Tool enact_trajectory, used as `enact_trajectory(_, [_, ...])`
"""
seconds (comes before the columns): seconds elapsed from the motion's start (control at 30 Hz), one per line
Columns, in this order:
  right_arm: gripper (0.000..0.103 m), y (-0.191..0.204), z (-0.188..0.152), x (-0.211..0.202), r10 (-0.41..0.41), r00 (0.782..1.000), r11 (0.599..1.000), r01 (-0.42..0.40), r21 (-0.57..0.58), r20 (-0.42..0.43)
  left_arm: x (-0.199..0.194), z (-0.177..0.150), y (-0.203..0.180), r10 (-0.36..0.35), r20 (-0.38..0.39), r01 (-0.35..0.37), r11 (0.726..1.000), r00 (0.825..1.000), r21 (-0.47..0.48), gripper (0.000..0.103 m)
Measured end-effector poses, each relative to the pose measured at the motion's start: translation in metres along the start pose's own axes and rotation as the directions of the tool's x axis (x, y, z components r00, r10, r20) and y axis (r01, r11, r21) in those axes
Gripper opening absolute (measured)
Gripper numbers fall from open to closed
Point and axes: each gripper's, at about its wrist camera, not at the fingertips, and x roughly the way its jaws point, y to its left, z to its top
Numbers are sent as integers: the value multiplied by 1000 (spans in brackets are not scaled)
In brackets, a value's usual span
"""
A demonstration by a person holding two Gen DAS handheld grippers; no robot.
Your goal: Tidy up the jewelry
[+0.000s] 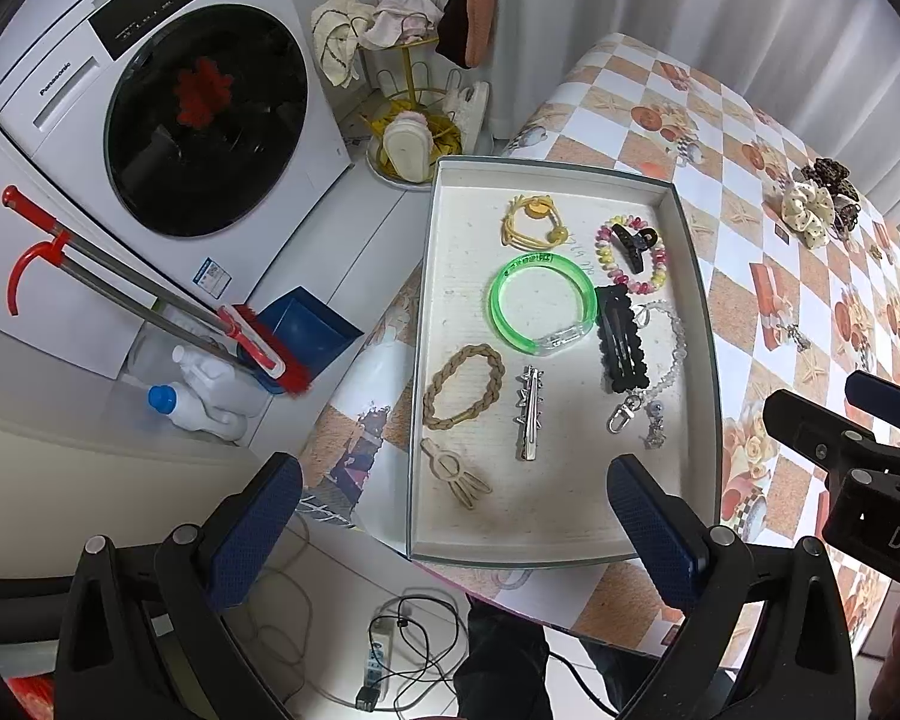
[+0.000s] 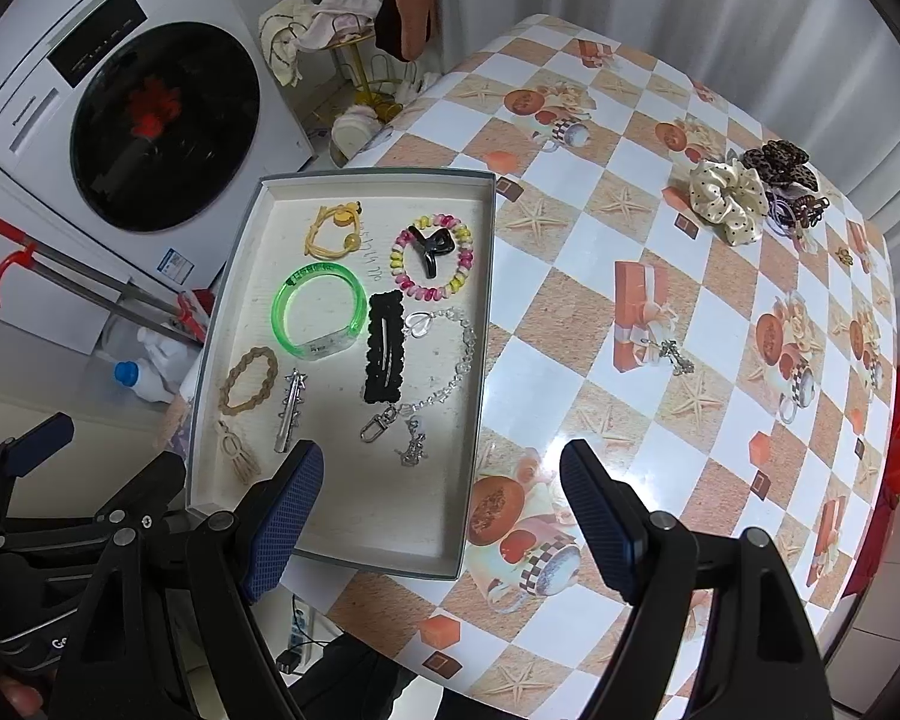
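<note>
Checkered surface is carrying a shallow tray (image 2: 477, 372) beside a washing machine (image 2: 120, 120).

Both the left gripper (image 1: 453, 531) and the right gripper (image 2: 441, 516) are hovering with fingers apart and holding nothing, probably waiting before the next pick. Pieces are lying spread in the tray so each stays separate: 1 green bangle (image 2: 318, 309), 1 black hair clip (image 2: 384, 354), 1 bead chain (image 2: 444, 372). Still outside, 2 scrunchies (image 2: 744, 186) and 1 small charm (image 2: 672, 354) are resting well apart from the tray.

Your right tool (image 2: 441, 495) hangs wide apart over the tray's (image 2: 480, 360) near corner; scrunchies (image 2: 729, 198) sit far across the tabletop (image 2: 570, 324).
</note>
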Motion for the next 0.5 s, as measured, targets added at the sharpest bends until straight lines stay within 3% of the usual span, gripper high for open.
enact_trajectory(0.5, [83,2,1,0,4,1000,1000,-4,-4,0,-1,0,1,-1,0,1,1000,1000,2,103])
